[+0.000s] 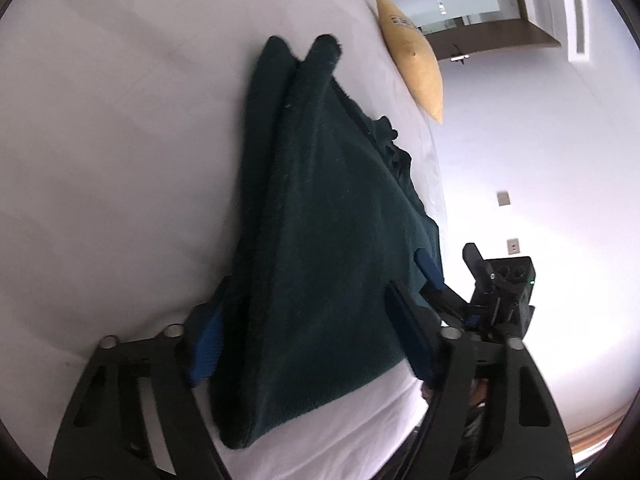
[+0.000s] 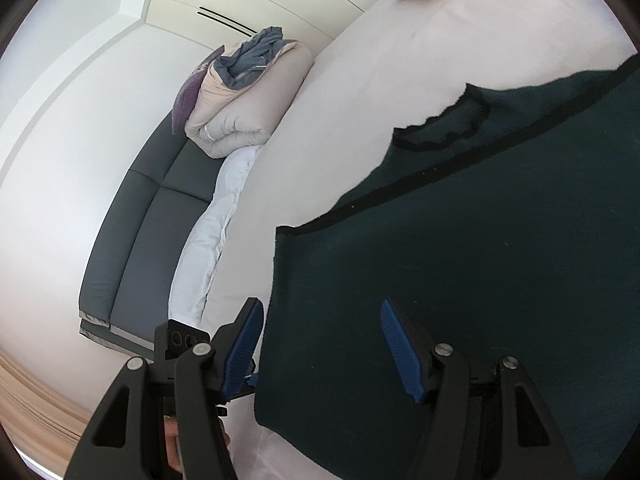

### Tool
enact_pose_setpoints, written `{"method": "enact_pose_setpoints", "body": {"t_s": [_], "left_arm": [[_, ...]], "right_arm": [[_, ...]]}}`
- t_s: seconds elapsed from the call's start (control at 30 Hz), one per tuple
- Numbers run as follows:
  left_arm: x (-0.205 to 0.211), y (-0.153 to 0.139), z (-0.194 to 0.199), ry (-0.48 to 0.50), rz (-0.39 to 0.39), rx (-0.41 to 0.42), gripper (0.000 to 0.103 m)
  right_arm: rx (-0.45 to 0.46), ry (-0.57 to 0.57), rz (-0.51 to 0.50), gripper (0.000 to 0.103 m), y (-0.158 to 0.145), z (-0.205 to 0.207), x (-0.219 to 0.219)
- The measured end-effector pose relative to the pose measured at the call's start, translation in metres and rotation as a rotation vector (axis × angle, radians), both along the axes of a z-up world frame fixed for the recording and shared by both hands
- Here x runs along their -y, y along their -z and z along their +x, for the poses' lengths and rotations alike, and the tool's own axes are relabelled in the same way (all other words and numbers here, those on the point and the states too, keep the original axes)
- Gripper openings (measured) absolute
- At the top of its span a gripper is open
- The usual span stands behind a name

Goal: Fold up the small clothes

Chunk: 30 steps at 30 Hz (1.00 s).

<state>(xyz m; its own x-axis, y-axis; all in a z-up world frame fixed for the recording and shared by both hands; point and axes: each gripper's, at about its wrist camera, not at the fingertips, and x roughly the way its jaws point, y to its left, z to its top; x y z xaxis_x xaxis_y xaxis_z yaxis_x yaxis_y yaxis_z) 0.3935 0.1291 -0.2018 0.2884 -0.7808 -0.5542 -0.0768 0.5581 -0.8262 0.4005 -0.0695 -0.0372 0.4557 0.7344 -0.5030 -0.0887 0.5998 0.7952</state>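
A dark green fuzzy garment (image 1: 320, 216) lies folded in layers on a white bed (image 1: 120, 140). My left gripper (image 1: 308, 332) is open, its blue pads (image 1: 206, 344) on either side of the garment's near end. In the right wrist view the same garment (image 2: 480, 260) spreads flat with a black trimmed edge. My right gripper (image 2: 320, 344) is open over its near corner, one pad (image 2: 244, 344) off the cloth, the other (image 2: 400, 348) above it. The right gripper also shows in the left wrist view (image 1: 432, 268) at the garment's right edge.
A yellow pillow (image 1: 416, 60) lies at the far end of the bed. A rolled beige duvet with grey clothes (image 2: 248, 96) sits on a dark grey sofa (image 2: 152, 216) beside the bed. A white wall (image 1: 540, 180) stands on the other side.
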Motion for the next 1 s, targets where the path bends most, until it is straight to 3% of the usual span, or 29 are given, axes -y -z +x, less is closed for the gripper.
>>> {"method": "enact_pose_setpoints", "body": {"t_s": [0.1,0.13,0.2,0.33,0.47,0.67,0.83,0.93,1.0], "left_arm": [[-0.002,0.005,-0.014,0.028,-0.032,-0.022,0.053],[-0.001,0.007,-0.016,0.027,-0.031,-0.020,0.045],[-0.004,0.012,-0.019,0.013,-0.047,-0.026,0.031],[-0.014,0.020,-0.028,-0.038,-0.098,-0.026,0.018],[-0.023,0.006,-0.043,-0.070,-0.093,0.006,0.014],[0.005,-0.047,-0.053,-0.031,0.006,0.111,0.013],[0.070,-0.079,-0.049,0.038,0.082,0.171,0.013],[0.129,-0.074,-0.050,0.100,0.175,0.185,0.013],[0.152,-0.060,-0.054,0.112,0.218,0.166,0.013]], "right_arm": [[-0.009,-0.015,-0.003,0.065,0.003,0.004,-0.006],[-0.012,-0.023,-0.005,0.065,0.003,0.006,-0.010],[-0.015,-0.036,-0.012,0.065,0.004,0.009,-0.017],[-0.026,-0.061,-0.032,0.065,0.006,0.017,-0.031],[-0.034,-0.072,-0.039,0.065,0.010,0.024,-0.038],[-0.032,-0.064,-0.002,0.065,0.012,0.028,-0.023],[-0.027,-0.059,0.054,0.065,0.011,0.030,0.003],[-0.035,-0.053,0.158,0.069,0.012,0.035,0.026],[-0.054,-0.055,0.198,0.078,0.016,0.038,0.039]]}}
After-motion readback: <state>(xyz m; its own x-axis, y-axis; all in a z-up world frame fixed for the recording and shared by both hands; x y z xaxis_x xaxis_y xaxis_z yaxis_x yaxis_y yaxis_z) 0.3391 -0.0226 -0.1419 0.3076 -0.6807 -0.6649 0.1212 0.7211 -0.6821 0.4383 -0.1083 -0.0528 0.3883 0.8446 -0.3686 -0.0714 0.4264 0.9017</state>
